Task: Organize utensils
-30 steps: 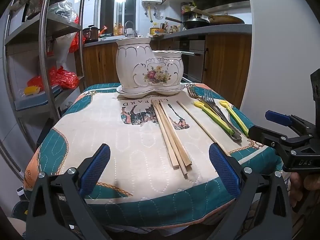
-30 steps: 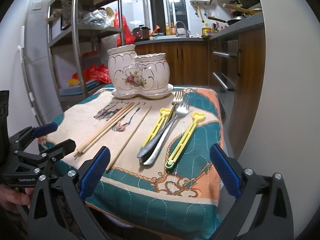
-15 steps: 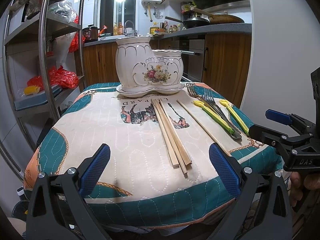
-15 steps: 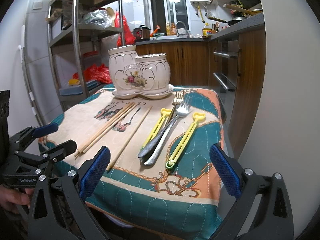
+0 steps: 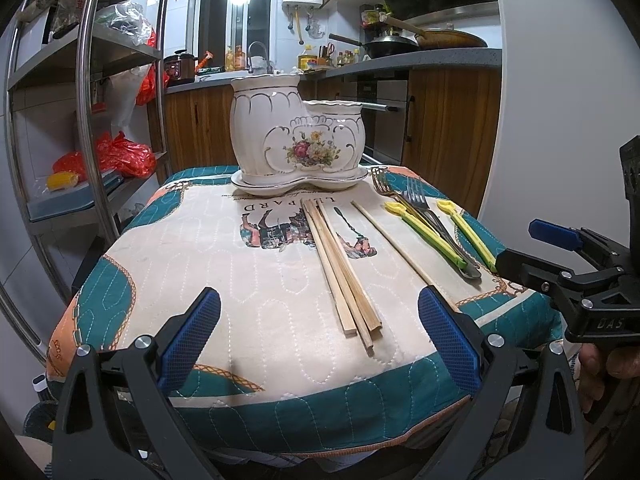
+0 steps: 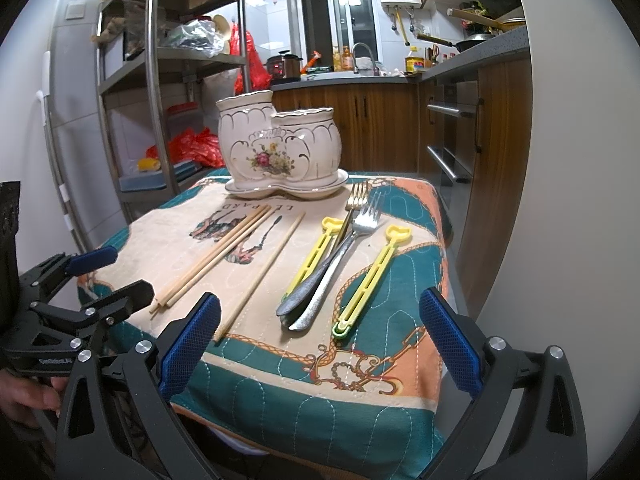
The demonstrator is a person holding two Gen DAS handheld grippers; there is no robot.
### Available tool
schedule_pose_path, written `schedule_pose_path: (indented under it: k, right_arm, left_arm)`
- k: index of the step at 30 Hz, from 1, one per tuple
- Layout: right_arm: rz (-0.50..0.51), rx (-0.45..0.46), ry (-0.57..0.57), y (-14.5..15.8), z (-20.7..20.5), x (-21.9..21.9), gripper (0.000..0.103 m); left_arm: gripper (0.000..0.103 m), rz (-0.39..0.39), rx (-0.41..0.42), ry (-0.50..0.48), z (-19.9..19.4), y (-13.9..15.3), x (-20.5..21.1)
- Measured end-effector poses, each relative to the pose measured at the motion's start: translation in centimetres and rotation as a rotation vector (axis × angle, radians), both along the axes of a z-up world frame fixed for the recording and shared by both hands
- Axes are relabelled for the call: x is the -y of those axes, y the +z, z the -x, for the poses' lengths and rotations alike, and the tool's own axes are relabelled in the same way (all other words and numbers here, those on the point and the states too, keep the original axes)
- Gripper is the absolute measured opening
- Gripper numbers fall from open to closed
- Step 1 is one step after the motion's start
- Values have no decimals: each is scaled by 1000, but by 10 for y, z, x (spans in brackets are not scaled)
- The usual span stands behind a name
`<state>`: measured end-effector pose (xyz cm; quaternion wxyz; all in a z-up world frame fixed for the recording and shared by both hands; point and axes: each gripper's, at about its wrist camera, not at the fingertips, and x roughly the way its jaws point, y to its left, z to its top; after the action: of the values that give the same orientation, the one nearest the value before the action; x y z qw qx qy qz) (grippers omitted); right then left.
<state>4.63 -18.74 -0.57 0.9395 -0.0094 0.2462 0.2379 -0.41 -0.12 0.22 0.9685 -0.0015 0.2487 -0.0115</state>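
At the near table edge, the left gripper and right gripper both hang spread wide, empty — nothing picked up, so sorting looks unstarted. From the left claw, three chopsticks lie at twelve o'clock, a lone chopstick at one. Right claw: two forks crossed between yellow clips at twelve. Ceramic holder waits far back, clear path — overlapping forks may complicate a clean pinch.

Your worktop wears a quilted cloth; on it sit the ceramic holder, loose chopsticks, two forks and yellow clips.
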Motion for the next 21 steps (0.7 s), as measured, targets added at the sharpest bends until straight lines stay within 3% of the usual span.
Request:
schedule_pose_path:
  k: [21]
  right_arm:
    - [0, 1, 1, 0, 0, 0, 99]
  left_arm:
    - [98, 6, -6, -11, -3, -1, 1]
